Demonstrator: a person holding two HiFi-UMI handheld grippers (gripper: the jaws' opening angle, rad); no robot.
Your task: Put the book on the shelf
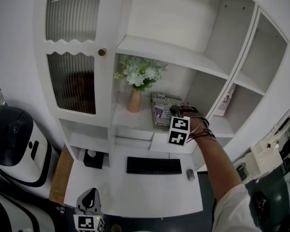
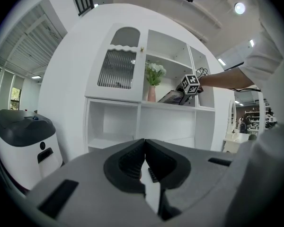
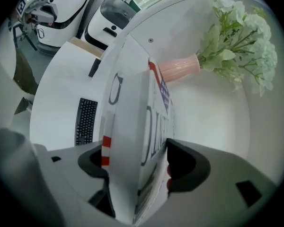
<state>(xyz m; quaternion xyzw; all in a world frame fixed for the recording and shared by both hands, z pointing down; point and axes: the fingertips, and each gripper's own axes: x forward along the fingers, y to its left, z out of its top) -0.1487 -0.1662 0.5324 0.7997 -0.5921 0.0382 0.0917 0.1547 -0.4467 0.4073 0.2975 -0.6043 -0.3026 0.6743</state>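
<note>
White book (image 3: 132,103): one, between the right tongs (image 3: 135,150)
Right tongs: spread, tilted down
Left tongs (image 2: 145,145): pressed together, level

Book (image 1: 162,111) lies on shelf (image 1: 127,119), right of vase (image 1: 134,101).

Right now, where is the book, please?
In the head view, the book sits right of centre on the open shelf above the desk, just right of the pink vase, with the right gripper jaws around its near end.
</note>
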